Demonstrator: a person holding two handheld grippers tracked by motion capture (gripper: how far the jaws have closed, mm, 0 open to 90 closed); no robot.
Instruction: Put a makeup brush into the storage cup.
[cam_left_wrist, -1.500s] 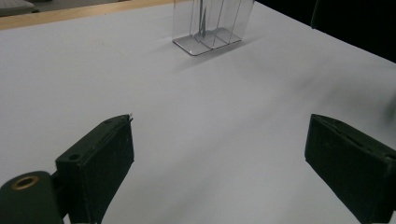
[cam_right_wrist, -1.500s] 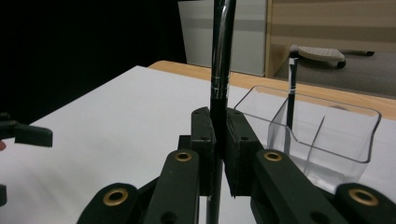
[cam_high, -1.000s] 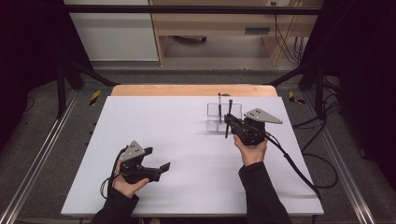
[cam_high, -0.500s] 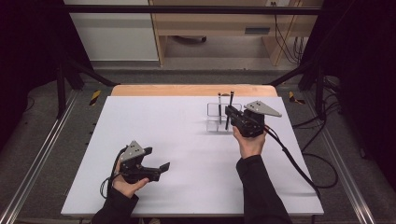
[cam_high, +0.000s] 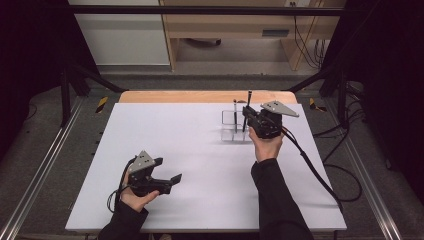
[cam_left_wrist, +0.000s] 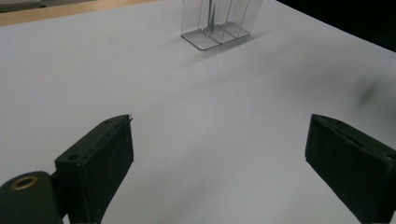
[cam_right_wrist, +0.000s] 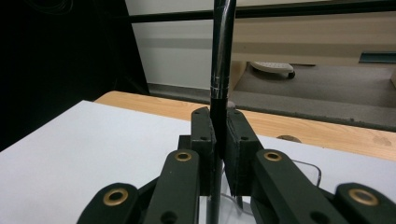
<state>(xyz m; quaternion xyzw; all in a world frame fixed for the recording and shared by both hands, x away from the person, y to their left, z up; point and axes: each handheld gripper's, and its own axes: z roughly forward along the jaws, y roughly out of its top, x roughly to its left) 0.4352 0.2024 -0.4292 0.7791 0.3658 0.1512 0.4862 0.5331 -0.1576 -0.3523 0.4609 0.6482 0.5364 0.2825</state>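
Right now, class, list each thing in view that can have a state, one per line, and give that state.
Left gripper: open, holding nothing, low over the white table.
Right gripper: shut on the pen.
Pen: upright, held over the clear holder.
Clear holder: upright on the table, one thin pen standing inside.
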